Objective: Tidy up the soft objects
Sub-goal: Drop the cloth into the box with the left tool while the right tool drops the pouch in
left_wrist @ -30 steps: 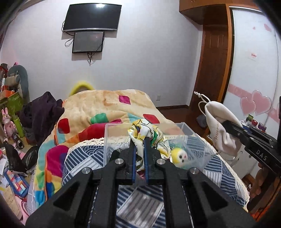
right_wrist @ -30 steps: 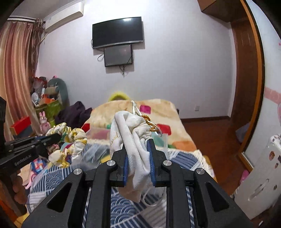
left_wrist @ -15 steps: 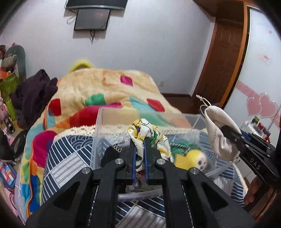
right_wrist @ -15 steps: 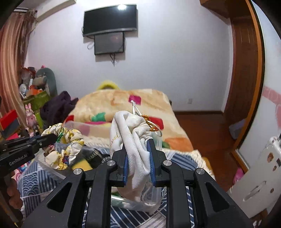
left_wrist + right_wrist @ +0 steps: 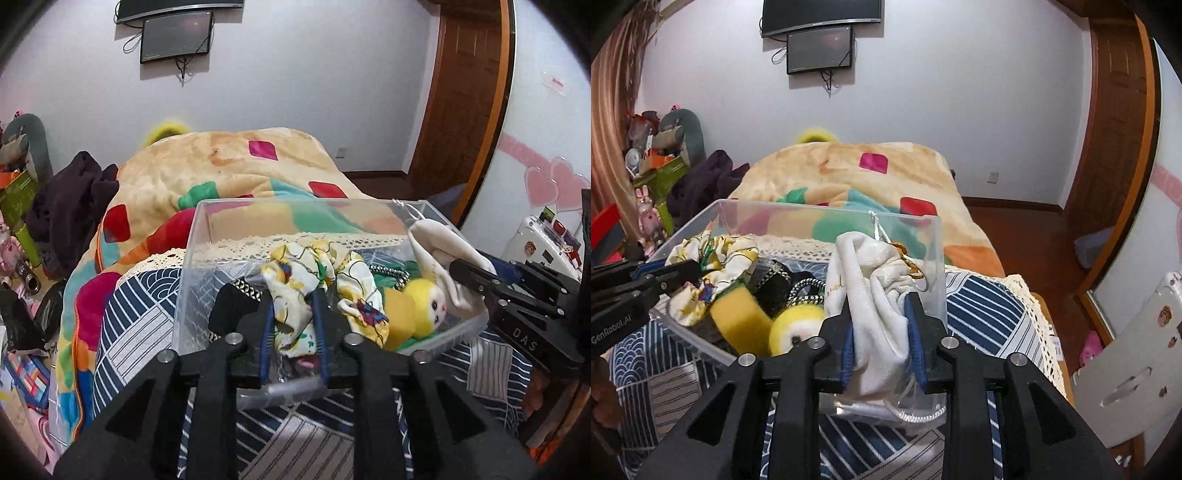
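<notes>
A clear plastic bin (image 5: 192, 258) (image 5: 713, 214) stands on the striped bed cover. My left gripper (image 5: 293, 325) has parted a little around a floral yellow-white cloth (image 5: 306, 273) (image 5: 713, 254) that sits inside the bin. My right gripper (image 5: 882, 325) is shut on a white drawstring pouch (image 5: 871, 280) (image 5: 439, 251), held over the bin's right near corner. A yellow plush doll (image 5: 424, 306) (image 5: 798, 325) and black patterned items (image 5: 775, 280) lie in the bin.
A colourful patchwork blanket (image 5: 221, 166) covers the bed behind the bin. Dark clothes (image 5: 70, 206) and toys pile at the left. A wooden door (image 5: 465, 92) and a white appliance (image 5: 1126, 350) are on the right. Two screens hang on the wall (image 5: 820, 48).
Both grippers have moved down and forward to the bin. The floral cloth and the pouch have dropped to bin level. The left fingers have spread apart around the cloth.
</notes>
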`<action>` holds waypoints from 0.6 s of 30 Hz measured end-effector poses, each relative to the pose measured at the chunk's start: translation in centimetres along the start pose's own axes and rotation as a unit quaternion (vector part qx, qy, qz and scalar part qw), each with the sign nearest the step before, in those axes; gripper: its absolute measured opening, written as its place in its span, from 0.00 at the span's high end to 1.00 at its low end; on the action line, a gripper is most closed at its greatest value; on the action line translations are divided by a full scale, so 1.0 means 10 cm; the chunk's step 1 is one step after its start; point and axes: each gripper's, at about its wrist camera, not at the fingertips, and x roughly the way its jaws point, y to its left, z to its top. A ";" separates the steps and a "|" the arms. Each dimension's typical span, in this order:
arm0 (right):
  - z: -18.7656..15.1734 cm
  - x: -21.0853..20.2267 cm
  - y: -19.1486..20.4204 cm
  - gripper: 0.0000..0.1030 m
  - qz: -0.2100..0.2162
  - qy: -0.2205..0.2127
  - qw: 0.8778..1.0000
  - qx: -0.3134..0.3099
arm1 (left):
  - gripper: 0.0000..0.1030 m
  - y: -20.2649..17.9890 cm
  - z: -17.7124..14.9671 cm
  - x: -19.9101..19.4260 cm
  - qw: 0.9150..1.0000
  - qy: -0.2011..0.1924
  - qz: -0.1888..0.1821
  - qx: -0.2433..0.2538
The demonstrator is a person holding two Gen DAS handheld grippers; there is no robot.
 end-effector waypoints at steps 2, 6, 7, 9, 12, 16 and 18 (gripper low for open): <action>0.00 -0.02 0.00 0.68 0.002 0.002 1.000 0.000 | 0.73 0.01 -0.02 -0.06 1.000 -0.001 -0.004 -0.003; -0.03 -0.14 0.00 0.65 0.004 -0.003 1.000 -0.003 | 0.69 0.03 -0.02 -0.19 1.000 -0.008 -0.013 -0.008; -0.03 -0.20 -0.01 0.64 0.006 -0.005 1.000 -0.004 | 0.69 0.02 -0.01 -0.24 1.000 -0.011 -0.014 -0.007; -0.01 -0.26 0.00 0.59 0.008 -0.012 1.000 -0.004 | 0.68 0.01 0.00 -0.35 1.000 -0.022 -0.015 -0.004; 0.03 -0.39 0.01 0.57 0.013 -0.027 1.000 -0.003 | 0.68 -0.04 0.03 -0.57 0.999 -0.046 -0.016 0.001; 0.12 -0.62 0.05 0.57 0.021 -0.058 0.998 -0.006 | 0.68 -0.14 0.07 -0.92 0.996 -0.085 -0.014 0.013; 0.16 -0.76 0.09 0.57 0.026 -0.078 0.997 -0.009 | 0.68 -0.19 0.09 -1.09 0.994 -0.103 -0.021 0.021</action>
